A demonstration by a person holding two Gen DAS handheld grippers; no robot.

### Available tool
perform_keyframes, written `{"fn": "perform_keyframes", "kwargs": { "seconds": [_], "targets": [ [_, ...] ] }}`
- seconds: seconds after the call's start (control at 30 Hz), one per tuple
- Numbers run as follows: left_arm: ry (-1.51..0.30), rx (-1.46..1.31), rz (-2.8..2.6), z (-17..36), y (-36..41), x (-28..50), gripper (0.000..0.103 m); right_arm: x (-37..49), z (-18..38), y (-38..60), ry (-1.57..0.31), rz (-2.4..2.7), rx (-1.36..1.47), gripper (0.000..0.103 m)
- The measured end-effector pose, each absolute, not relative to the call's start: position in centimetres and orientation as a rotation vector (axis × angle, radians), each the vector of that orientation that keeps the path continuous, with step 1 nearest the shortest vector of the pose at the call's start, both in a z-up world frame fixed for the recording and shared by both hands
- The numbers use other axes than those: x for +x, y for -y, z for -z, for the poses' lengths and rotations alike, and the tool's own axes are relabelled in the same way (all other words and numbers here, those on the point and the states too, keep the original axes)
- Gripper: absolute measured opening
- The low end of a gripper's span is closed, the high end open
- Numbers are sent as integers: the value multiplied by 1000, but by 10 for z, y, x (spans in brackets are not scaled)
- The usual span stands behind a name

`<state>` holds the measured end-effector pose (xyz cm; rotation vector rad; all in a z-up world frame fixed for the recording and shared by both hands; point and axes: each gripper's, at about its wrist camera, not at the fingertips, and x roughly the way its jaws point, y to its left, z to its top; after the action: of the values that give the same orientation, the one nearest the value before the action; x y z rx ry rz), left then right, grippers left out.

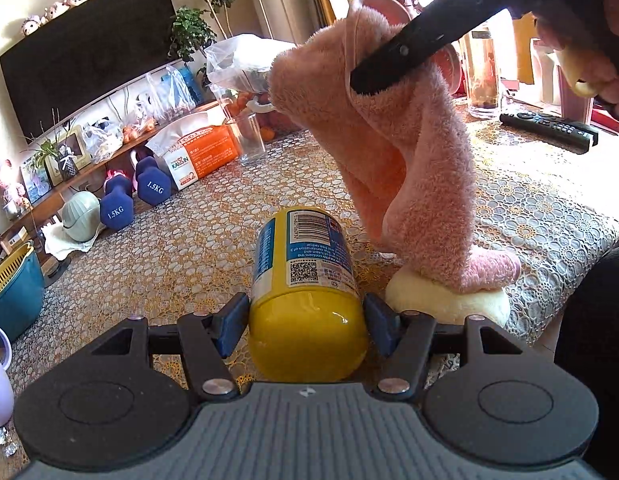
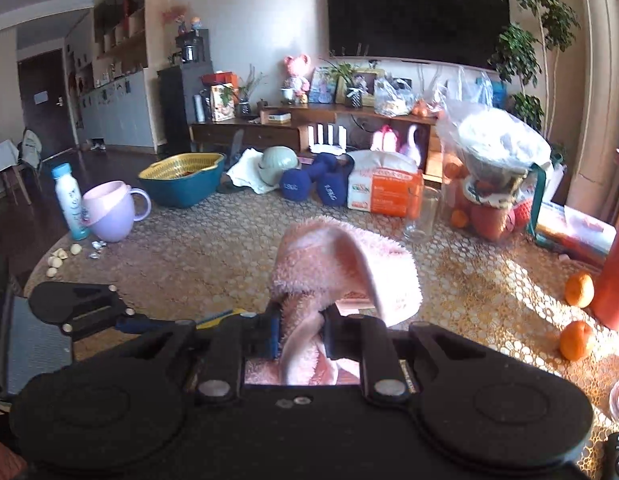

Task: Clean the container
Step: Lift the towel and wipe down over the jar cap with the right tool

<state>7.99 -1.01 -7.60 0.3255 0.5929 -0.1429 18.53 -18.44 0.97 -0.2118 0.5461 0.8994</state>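
Observation:
A yellow container point(image 1: 305, 300) with a blue and white label lies on its side on the patterned table, bottom towards the camera. My left gripper point(image 1: 305, 322) is shut on it, one blue pad on each flank. A fluffy pink towel point(image 1: 409, 152) hangs to the right of it, its lower end resting on a pale yellow cloth point(image 1: 441, 302). My right gripper point(image 2: 300, 332) is shut on the pink towel point(image 2: 341, 268), which bunches up over its fingers. In the left wrist view the right gripper's black finger point(image 1: 405, 52) crosses the towel's top. The container is hidden in the right wrist view.
On the table stand a clear glass point(image 1: 251, 138), a tissue box point(image 1: 197, 152), bagged fruit point(image 2: 493, 168), a lilac cup point(image 2: 111, 214), a white bottle point(image 2: 69, 200), a remote point(image 1: 549, 130) and loose oranges point(image 2: 577, 316). Blue dumbbells point(image 1: 133, 196) and a teal basket point(image 2: 181, 178) lie beyond.

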Motion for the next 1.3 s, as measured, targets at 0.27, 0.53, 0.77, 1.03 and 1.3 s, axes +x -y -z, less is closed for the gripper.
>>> {"fn": "perform_keyframes", "kwargs": {
  "seconds": [0.27,0.53,0.77,1.03,1.3],
  "targets": [
    [-615,278,122,75,1,79,62,133,0,150,-567,-1096,-341,18],
    [-615,261,120,77,-3,77,62,122,27,124,-655,-1145,-348,18],
    [-616,244,121,76,-5,78,62,136,28,105,-645,-1129,-390,18],
    [-620,226,125,76,-7,78,62,175,29,91,-647,-1038,-383,18],
    [-661,63,184,70,-32,80,77,197,35,104,-680,-1007,-321,19]
  ]
}}
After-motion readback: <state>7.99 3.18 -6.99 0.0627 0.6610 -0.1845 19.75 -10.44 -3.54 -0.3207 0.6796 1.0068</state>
